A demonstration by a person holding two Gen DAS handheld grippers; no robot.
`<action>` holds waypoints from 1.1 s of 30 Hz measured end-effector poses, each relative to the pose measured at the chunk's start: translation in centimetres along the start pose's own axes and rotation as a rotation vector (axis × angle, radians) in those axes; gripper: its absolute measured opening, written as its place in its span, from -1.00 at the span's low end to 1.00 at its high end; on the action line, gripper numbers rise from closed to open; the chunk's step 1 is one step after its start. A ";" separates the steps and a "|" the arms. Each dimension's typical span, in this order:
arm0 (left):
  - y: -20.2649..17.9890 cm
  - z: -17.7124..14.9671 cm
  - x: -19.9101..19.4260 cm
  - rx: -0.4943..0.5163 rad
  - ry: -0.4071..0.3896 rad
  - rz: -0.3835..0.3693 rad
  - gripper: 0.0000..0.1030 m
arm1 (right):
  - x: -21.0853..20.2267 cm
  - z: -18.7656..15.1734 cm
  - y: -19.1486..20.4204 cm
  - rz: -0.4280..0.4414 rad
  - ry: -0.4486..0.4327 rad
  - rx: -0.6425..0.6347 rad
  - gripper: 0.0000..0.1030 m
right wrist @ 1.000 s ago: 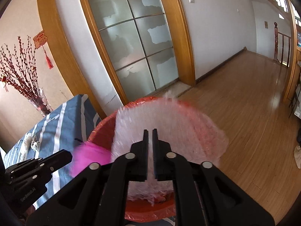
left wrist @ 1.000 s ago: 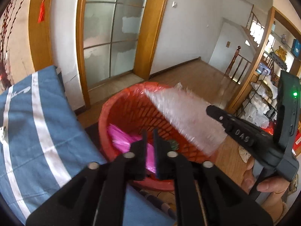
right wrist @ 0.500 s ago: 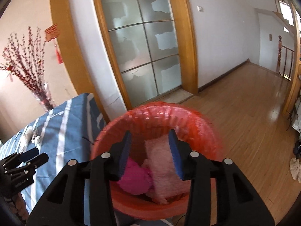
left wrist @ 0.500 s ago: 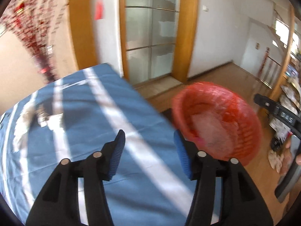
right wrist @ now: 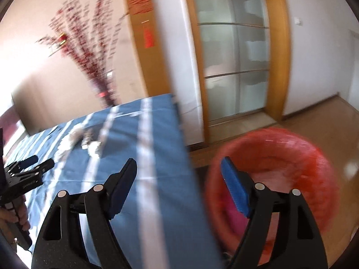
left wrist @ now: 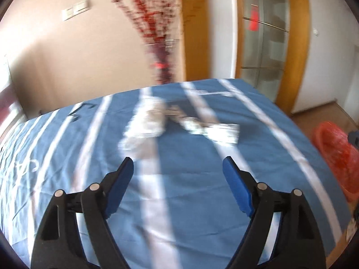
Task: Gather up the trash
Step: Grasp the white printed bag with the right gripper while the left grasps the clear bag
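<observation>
Both jaws were opening wide with nothing between them, left gripper [left wrist: 177, 164] over the table [left wrist: 202, 179] facing blurred white scraps [left wrist: 148, 121], right gripper [right wrist: 178, 165] beside the bin [right wrist: 291, 148]; we risked mis-grabbing cloth at that speed.

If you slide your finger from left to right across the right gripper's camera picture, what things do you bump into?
Left gripper → white trash pieces on the blue striped cloth → red basket on the wooden floor.
</observation>
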State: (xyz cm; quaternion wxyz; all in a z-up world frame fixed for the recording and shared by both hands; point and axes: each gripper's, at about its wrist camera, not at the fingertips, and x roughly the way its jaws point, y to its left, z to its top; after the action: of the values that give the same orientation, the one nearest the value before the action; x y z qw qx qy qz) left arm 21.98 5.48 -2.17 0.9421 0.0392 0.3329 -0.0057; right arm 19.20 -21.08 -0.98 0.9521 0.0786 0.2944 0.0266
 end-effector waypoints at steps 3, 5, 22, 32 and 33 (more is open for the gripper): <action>2.9 0.1 0.3 -0.027 -0.010 0.058 0.57 | 2.4 0.6 4.5 0.053 0.034 -0.071 0.49; 4.8 0.1 0.7 -0.041 -0.016 0.094 0.57 | 3.8 0.9 6.9 0.094 0.057 -0.090 0.45; 13.4 0.5 3.2 -0.227 0.010 0.105 0.59 | 17.5 2.9 18.3 0.165 0.254 -0.172 0.11; 10.8 2.0 5.0 -0.170 0.012 0.084 0.59 | 17.7 2.3 17.2 0.099 0.282 -0.211 -0.73; 10.2 2.2 5.3 -0.160 0.015 0.078 0.60 | 17.1 2.2 16.5 0.093 0.272 -0.196 -0.73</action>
State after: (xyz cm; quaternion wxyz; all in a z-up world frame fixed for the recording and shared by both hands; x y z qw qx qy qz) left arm 27.90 15.59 -3.10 0.9392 -0.0233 0.3377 0.0578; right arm 34.50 -3.44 -6.03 0.9044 -0.0053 0.4124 0.1096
